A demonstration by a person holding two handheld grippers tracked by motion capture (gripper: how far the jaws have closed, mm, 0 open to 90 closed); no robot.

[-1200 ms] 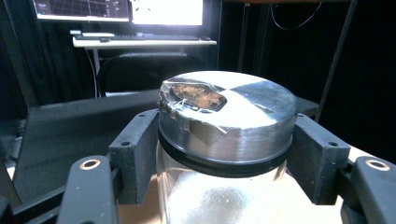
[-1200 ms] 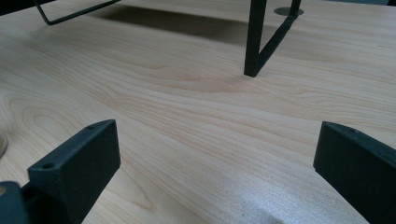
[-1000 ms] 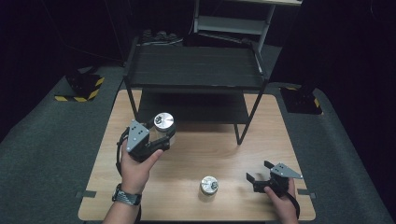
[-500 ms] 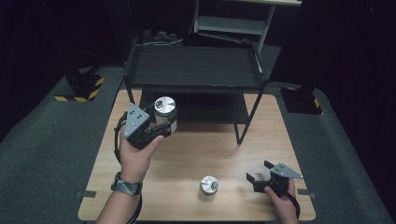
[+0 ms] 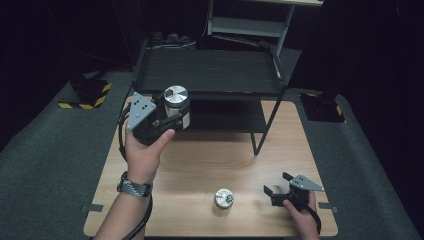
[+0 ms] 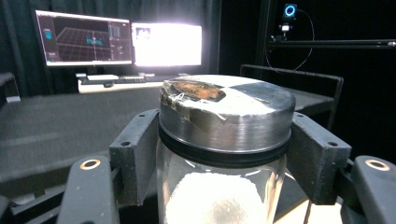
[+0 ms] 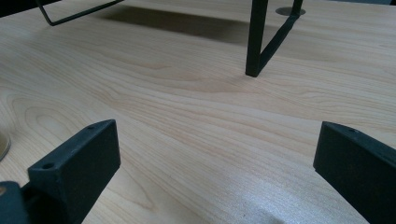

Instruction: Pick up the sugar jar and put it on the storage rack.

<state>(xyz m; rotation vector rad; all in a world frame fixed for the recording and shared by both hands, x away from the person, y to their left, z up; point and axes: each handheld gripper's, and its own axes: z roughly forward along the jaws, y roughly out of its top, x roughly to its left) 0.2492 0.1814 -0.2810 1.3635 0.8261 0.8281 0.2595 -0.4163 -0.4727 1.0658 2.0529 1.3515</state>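
Left tongs [image 5: 172,117] clamping jar [image 5: 176,107] before black shelf [image 5: 210,75], right tongs [image 5: 280,189] agape near second jar [image 5: 224,198]

- Rack [image 5: 210,75] on far half of table [image 5: 200,155].
- Jar [image 5: 175,107] in left gripper [image 5: 167,117], in the air before rack's left front corner.
- Second jar [image 5: 224,198] on table near front edge, left of right gripper [image 5: 277,190].

Wooden table [image 5: 200,165] with jar [image 5: 224,198], rack [image 5: 210,75]
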